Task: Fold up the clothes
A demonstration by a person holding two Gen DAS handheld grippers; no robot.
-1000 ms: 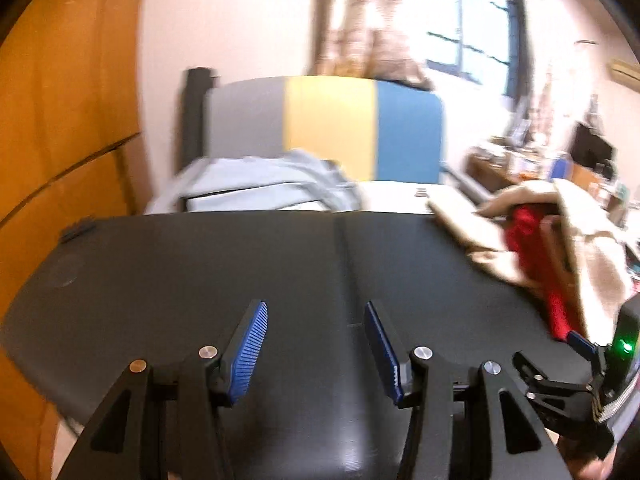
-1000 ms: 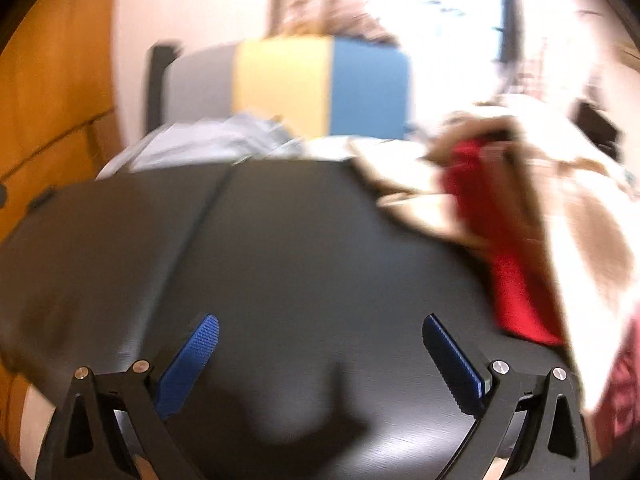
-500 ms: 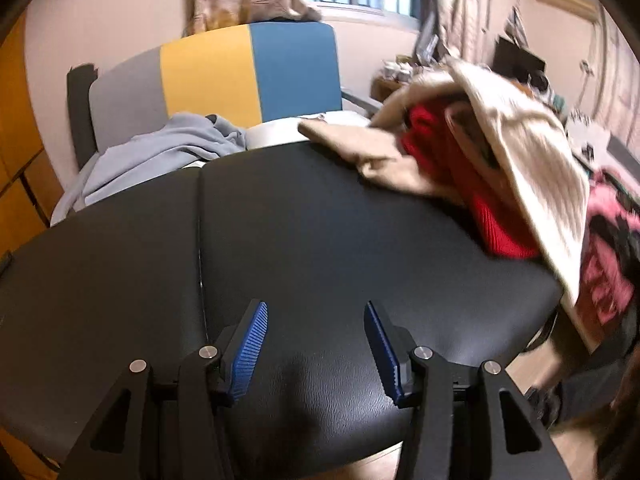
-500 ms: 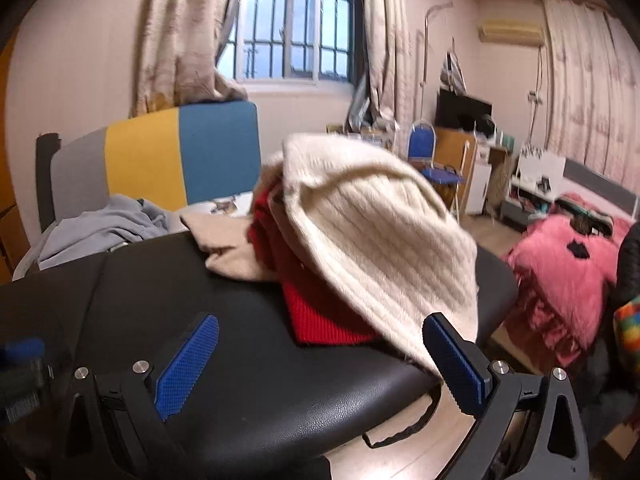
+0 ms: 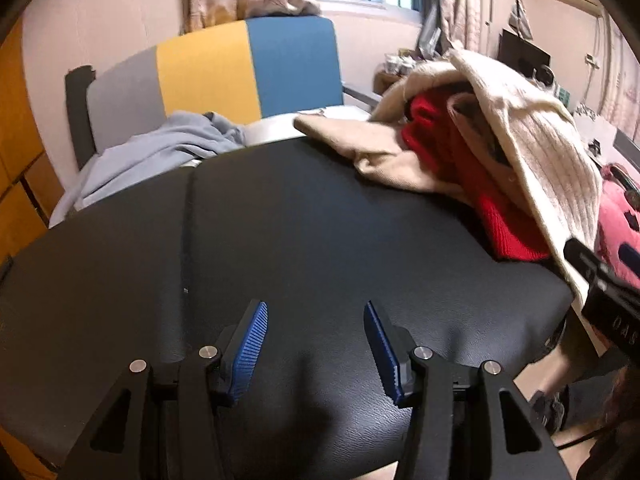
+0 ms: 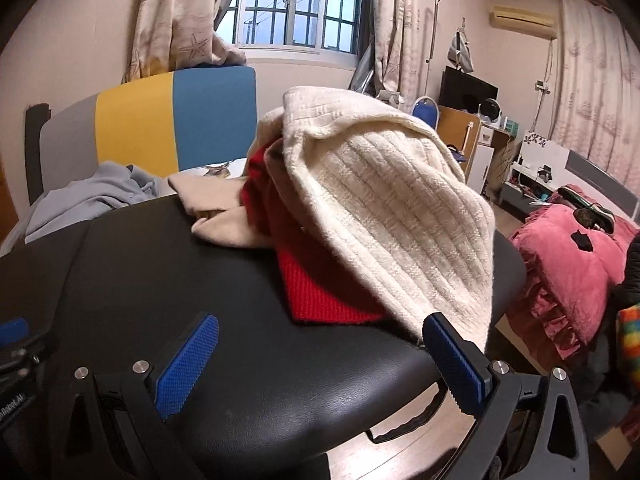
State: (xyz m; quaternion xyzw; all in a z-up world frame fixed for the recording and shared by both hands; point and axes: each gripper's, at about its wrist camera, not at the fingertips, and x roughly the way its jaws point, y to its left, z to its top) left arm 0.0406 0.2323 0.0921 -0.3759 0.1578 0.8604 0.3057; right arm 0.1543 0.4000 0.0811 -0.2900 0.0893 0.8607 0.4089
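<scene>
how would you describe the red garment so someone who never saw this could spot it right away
Find the black padded table, then the heap of clothes at its right end. The red garment lies in that heap, under the cream ribbed knit and beside a beige piece. It is the only bright red thing there.

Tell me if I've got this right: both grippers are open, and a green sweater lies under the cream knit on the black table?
Not quite. The sweater under the cream knit is red, as the right wrist view shows. The rest holds: left gripper and right gripper are open over the black table.
</scene>
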